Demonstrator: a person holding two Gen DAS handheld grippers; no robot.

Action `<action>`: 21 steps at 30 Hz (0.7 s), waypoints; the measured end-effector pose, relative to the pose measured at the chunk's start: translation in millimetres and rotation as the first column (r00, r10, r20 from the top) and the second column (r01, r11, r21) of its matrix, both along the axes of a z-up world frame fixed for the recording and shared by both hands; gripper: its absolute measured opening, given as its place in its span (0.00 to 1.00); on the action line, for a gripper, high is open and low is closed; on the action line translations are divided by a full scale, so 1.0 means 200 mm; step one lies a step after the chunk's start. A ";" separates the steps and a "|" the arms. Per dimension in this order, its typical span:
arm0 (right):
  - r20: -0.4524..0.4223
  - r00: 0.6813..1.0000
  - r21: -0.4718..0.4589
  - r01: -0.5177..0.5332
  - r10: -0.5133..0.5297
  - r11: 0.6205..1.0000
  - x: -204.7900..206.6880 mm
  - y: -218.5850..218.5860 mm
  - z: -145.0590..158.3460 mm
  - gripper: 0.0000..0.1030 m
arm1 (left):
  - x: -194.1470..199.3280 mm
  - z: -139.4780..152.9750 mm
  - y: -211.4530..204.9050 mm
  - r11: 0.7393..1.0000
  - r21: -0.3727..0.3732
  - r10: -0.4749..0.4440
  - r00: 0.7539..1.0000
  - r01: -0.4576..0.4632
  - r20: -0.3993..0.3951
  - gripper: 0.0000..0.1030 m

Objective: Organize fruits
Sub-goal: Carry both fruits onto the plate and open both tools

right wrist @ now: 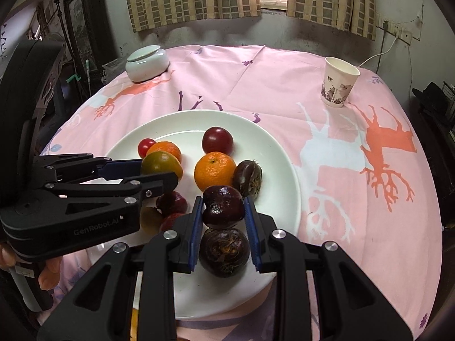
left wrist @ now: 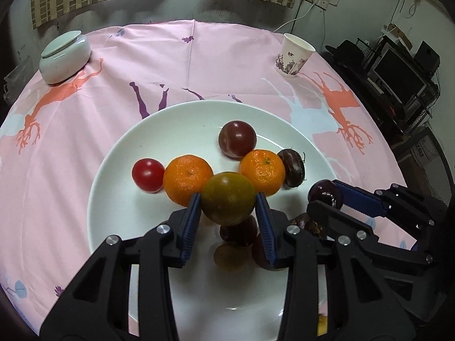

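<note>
A white plate on the pink cloth holds two mandarins, a red cherry tomato, a dark red plum and a dark chestnut-like fruit. My left gripper is shut on a green-brown tomato, held above the plate; it also shows in the right wrist view. My right gripper is shut on a dark purple fruit above another dark fruit on the plate. More dark fruits lie under the left gripper.
A pale lidded ceramic jar stands at the back left of the round table. A paper cup stands at the back right. A wall with curtains is behind; shelves with electronics stand to the right.
</note>
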State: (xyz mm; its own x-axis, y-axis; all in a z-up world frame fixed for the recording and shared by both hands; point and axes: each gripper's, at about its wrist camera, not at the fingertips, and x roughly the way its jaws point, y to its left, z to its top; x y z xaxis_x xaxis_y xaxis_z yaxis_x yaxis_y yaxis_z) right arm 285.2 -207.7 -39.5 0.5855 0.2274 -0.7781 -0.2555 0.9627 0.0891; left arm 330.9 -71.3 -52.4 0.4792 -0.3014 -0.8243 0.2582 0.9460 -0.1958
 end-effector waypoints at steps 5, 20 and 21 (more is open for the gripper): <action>-0.017 1.000 -0.047 0.015 -0.016 0.999 0.04 0.01 -0.04 0.28 | 0.02 0.00 -0.01 1.000 0.012 -0.001 1.000 0.001 -0.006 0.39; 0.267 0.963 -0.167 0.081 -0.034 0.983 -0.27 0.03 0.23 0.96 | -0.28 0.28 0.20 0.996 0.045 0.068 0.982 -0.077 0.175 0.90; 0.272 0.962 -0.157 0.062 -0.017 0.986 -0.34 0.03 0.25 0.96 | -0.34 0.29 0.23 0.995 0.050 0.076 0.978 -0.088 0.193 0.93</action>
State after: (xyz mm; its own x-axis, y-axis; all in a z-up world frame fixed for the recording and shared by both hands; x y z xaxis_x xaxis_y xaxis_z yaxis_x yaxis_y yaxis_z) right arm 217.7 -200.7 9.6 0.7840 0.0839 -0.6151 -0.2101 0.9682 -0.1356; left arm 261.9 -25.5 5.3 0.6500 -0.2088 -0.7307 0.2066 0.9739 -0.0945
